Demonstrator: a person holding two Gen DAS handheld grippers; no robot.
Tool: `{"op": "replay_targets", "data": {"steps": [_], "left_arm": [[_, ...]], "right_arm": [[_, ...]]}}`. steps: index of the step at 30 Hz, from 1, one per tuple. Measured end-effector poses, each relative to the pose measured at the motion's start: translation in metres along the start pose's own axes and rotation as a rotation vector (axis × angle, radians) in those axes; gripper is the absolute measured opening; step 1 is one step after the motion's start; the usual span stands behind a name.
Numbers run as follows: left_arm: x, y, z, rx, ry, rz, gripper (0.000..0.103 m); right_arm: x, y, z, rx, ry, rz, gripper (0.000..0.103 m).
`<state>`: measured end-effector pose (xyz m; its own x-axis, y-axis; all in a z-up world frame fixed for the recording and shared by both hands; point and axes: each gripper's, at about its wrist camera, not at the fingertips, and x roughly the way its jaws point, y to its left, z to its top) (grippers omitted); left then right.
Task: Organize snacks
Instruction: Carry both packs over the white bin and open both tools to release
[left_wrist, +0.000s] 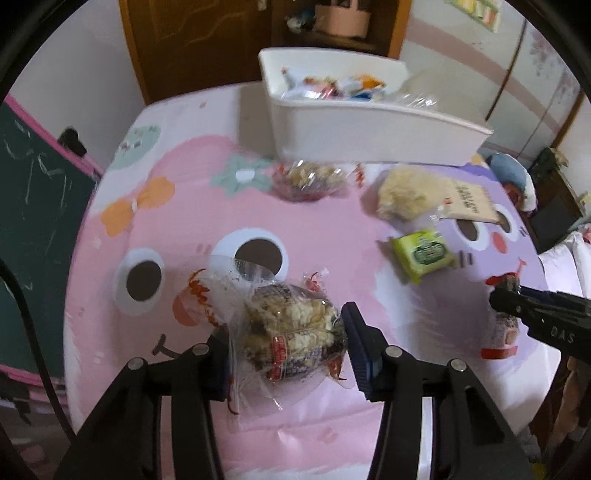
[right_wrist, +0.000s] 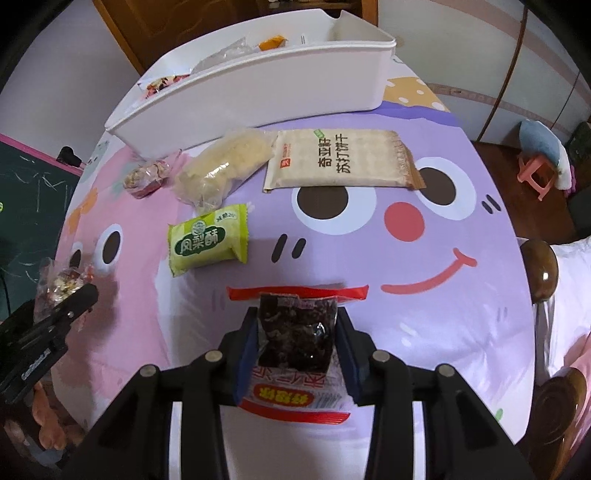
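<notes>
My left gripper (left_wrist: 286, 343) is shut on a clear-wrapped rice cracker snack (left_wrist: 291, 332), held above the pink side of the table. My right gripper (right_wrist: 295, 343) is shut on a red-edged packet of dark dried fruit (right_wrist: 295, 339) above the purple side. The white bin (left_wrist: 369, 125) at the far edge holds several snacks; it also shows in the right wrist view (right_wrist: 258, 85). On the cloth lie a green pastry pack (right_wrist: 208, 240), a beige cracker pack (right_wrist: 336, 160), a pale clear bag (right_wrist: 221, 170) and a small nut snack (right_wrist: 146, 177).
The table (right_wrist: 406, 295) has a pink and purple cartoon cloth. A green chalkboard (left_wrist: 33, 206) stands left. A wooden chair back (right_wrist: 543, 269) is at the right edge, a pink stool (right_wrist: 535, 173) beyond. Each gripper shows in the other's view (left_wrist: 517, 306) (right_wrist: 70, 299).
</notes>
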<state>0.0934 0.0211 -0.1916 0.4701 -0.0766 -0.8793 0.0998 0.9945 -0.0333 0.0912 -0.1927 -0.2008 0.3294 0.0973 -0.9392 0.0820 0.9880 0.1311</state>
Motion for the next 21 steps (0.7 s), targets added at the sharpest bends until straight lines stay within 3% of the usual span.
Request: {"op": "replay_targets", "data": {"steps": [3, 10, 15, 21], "left_arm": [[-0.021, -0.012, 0.007, 0.02, -0.028, -0.012, 0.048], [-0.084, -0.03, 0.047, 0.067, -0.181, -0.048, 0.048], [-0.13, -0.037, 0.09, 0.096, -0.293, -0.043, 0.048], [-0.183, -0.042, 0.167, 0.118, -0.43, 0.012, 0.048]], "right_arm": [[-0.016, -0.002, 0.002, 0.0, -0.039, 0.018, 0.039], [-0.068, 0.0, 0.022, -0.035, -0.152, 0.039, 0.039], [-0.128, 0.008, 0.057, -0.086, -0.304, 0.032, 0.039], [-0.203, 0.021, 0.113, -0.167, -0.52, -0.039, 0.039]]}}
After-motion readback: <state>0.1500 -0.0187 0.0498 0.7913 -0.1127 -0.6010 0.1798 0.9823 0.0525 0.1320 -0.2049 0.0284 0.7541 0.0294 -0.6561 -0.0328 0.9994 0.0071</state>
